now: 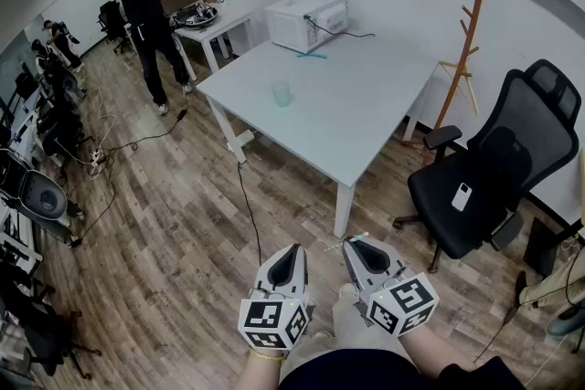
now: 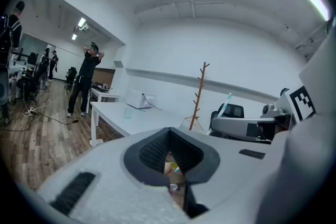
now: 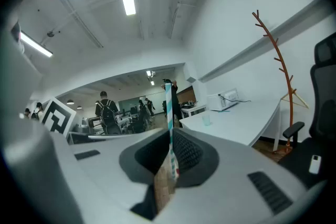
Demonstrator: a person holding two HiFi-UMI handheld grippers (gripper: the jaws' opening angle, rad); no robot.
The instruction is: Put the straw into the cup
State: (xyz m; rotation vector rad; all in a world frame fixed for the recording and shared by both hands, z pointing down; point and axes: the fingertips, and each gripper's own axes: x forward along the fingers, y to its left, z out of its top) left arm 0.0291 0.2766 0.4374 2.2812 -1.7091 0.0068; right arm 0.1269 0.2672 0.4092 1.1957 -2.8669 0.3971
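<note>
The pale translucent cup [image 1: 281, 94] stands far ahead on the white table [image 1: 366, 119]; it also shows small as the cup [image 3: 207, 120] and the cup [image 2: 127, 112]. My right gripper [image 1: 358, 247] is low in the head view, shut on a teal-and-white striped straw [image 3: 168, 113] that sticks up from its jaws; the straw [image 1: 345, 242] pokes out to the left. My left gripper [image 1: 291, 258] is beside it, shut with nothing held. The left gripper view looks over its own jaws [image 2: 170, 136] at the right gripper [image 2: 244, 126] and the straw [image 2: 226, 104].
A white microwave [image 1: 306, 20] and a blue strip [image 1: 311, 56] sit at the table's far end. A black office chair [image 1: 484, 173] stands right of the table, a wooden coat stand [image 1: 464, 32] behind it. A person [image 1: 146, 14] stands far left; cables [image 1: 247, 205] run over the wood floor.
</note>
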